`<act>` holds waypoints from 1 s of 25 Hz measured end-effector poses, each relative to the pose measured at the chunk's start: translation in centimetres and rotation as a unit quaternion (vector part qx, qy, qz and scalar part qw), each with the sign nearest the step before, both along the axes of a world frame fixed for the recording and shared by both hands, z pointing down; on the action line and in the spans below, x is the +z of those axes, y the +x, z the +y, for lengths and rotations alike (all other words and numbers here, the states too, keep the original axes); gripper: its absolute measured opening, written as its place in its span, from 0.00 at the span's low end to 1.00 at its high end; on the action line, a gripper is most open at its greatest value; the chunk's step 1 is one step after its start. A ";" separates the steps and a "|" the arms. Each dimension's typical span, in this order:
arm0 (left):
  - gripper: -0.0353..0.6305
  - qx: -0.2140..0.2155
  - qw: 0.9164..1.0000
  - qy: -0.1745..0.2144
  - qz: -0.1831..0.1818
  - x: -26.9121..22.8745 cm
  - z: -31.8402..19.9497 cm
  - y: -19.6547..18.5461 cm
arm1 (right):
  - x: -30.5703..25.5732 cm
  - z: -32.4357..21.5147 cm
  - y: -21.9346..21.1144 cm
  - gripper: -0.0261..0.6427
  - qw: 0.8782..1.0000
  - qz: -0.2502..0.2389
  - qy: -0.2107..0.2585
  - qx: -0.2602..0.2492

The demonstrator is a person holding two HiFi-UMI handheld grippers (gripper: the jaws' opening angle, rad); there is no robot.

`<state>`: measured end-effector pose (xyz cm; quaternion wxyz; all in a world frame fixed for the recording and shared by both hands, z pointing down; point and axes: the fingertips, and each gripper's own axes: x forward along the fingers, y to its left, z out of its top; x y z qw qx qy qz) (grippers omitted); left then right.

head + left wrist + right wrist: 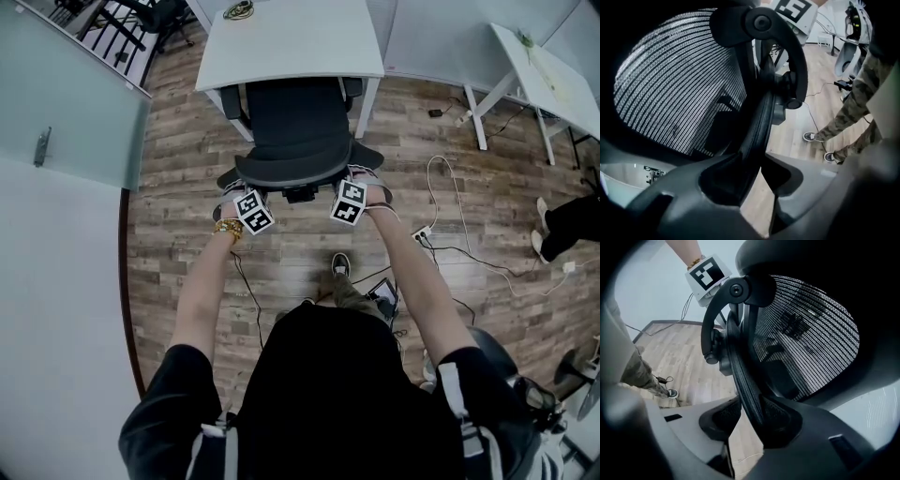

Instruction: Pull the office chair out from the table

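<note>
Black mesh chair back (806,333), matt plastic frame (740,362), wood-plank floor (187,234).

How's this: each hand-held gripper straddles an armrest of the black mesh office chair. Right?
No armrest: the left hand-held gripper and the right hand-held gripper each straddle the black mesh office chair's backrest rim; both gripper views show it.
</note>
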<state>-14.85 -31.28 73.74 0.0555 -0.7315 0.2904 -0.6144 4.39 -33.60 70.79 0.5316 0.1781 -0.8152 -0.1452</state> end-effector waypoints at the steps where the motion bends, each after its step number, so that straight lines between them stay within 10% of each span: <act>1: 0.28 0.000 1.000 0.000 0.000 0.0 0.2 -0.2 | 0.0 0.2 -0.1 0.22 1.000 0.000 0.000 0.001; 25: 0.28 0.016 1.000 0.006 -0.006 0.1 4.4 -2.2 | 0.3 4.7 -1.9 0.22 1.000 0.007 0.003 0.027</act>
